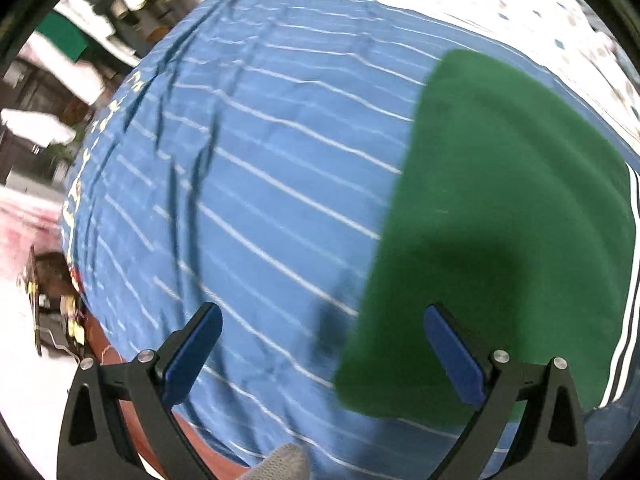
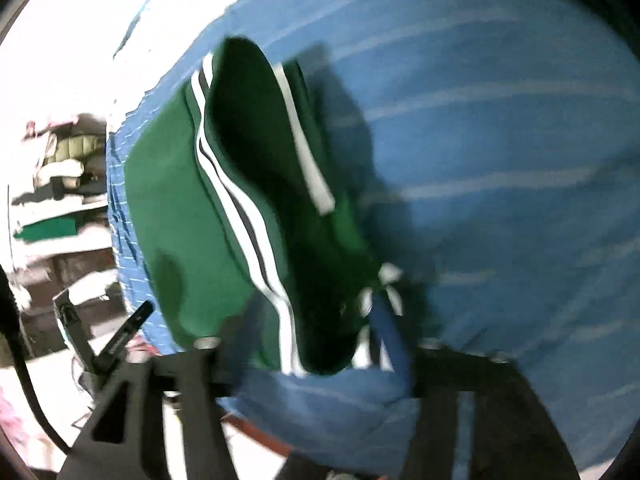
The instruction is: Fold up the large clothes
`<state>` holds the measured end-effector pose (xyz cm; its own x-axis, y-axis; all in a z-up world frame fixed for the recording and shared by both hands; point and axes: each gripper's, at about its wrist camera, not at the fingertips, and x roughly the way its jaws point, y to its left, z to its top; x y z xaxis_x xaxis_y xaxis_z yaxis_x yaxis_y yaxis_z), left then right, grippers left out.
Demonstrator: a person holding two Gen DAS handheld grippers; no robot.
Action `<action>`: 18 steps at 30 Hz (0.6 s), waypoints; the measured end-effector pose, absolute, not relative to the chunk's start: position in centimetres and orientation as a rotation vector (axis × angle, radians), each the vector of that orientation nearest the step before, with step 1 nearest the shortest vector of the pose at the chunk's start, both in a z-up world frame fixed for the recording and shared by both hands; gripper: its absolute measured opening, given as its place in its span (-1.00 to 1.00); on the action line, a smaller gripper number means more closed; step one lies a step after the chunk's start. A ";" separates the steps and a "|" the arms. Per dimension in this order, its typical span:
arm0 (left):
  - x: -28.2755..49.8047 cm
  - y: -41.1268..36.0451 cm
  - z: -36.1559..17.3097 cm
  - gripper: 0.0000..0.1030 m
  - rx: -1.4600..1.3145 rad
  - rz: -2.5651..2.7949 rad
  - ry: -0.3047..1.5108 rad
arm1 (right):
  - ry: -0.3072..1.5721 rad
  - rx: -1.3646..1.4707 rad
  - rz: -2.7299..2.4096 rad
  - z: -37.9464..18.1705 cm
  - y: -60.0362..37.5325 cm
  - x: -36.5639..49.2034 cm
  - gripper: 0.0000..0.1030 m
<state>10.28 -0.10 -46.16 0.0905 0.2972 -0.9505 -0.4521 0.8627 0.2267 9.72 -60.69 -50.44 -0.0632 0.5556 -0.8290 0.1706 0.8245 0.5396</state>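
The green garment (image 1: pixel 500 220) lies on a blue sheet with thin white stripes (image 1: pixel 260 184), and I see it from both of my wrist views. Nearest to me in the left view, my left gripper (image 1: pixel 322 354) hangs over the sheet with its blue-padded fingers (image 1: pixel 192 360) spread wide and nothing between them; the right-hand pad sits in front of the garment's near edge. A bit of grey glove (image 1: pixel 286 460) shows at the bottom of that view. Past the fingers, the garment is smooth and flat there, with a white and dark side stripe (image 1: pixel 628 300) running along its right edge.

In the right view everything is smeared by blur. My right gripper (image 2: pixel 304 340) is close over the garment's near end, where the fabric is bunched and raised in a dark fold (image 2: pixel 256 152), with the white and dark stripe (image 2: pixel 236 216) curving along it and a white band (image 2: pixel 308 152) on the far side of the fold. The jaws look parted, with cloth lying between them, but I cannot tell whether the pads press on it. Farther off, beyond the sheet's edge, I make out cluttered shelves (image 1: pixel 112 8) with pale bundles and a pale patterned cover (image 1: pixel 520 4).
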 end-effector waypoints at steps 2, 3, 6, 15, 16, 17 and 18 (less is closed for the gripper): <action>10.4 1.3 -46.6 1.00 -0.170 0.566 1.376 | 1.613 0.556 0.379 -51.4 -60.0 11.3 0.37; 10.2 1.6 -46.7 1.00 -0.177 0.573 1.379 | 1.618 0.542 0.402 -52.4 -59.6 12.2 0.43; 10.1 2.5 -46.7 1.00 -0.202 0.574 1.375 | 1.667 0.617 0.492 -56.2 -59.2 15.0 0.45; 9.7 2.1 -46.1 1.00 -0.179 0.556 1.367 | 1.638 0.762 0.528 -53.4 -59.4 15.1 -0.42; 9.7 2.1 -46.0 1.00 -0.186 0.553 1.366 | 1.634 0.808 0.512 -52.5 -59.8 14.8 -0.43; 9.7 2.2 -45.8 1.00 -0.192 0.550 1.364 | 1.632 0.876 0.491 -51.5 -60.9 14.1 -0.43; 9.8 2.2 -45.7 1.00 -0.195 0.545 1.362 | 1.636 0.915 0.478 -51.1 -61.4 13.8 -0.44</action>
<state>9.76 2.25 -45.74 0.1069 0.2562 -0.9607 -0.4772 0.8609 0.1765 13.79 -61.37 -51.10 -0.0527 0.7733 -0.6319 0.3113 0.6140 0.7254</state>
